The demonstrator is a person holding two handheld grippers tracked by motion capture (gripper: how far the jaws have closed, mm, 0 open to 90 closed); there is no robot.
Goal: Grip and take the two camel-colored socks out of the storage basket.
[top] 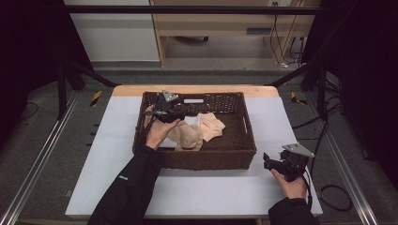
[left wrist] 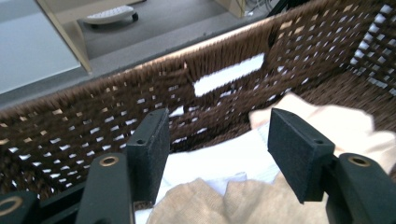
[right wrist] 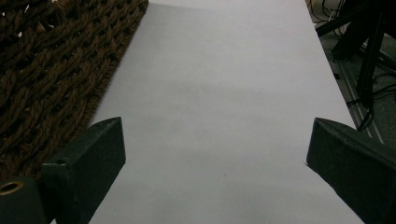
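The brown woven basket [top: 206, 157] sits in the middle of the pale surface [top: 117, 136], with bare room on both sides and in front. Its walls stand high all around. Inside lie soft cloths: a tan cloth [top: 187, 136] near the front, a lighter peach cloth [top: 211, 125] beside it, and a white cloth [left wrist: 219, 158] under them. The left hand-held gripper [top: 174, 114] is down inside the basket, just above the tan cloth, its jaws wide apart with nothing between them. The right hand-held gripper [top: 268, 161] rests over the surface near the basket's right front corner, jaws wide apart and empty.
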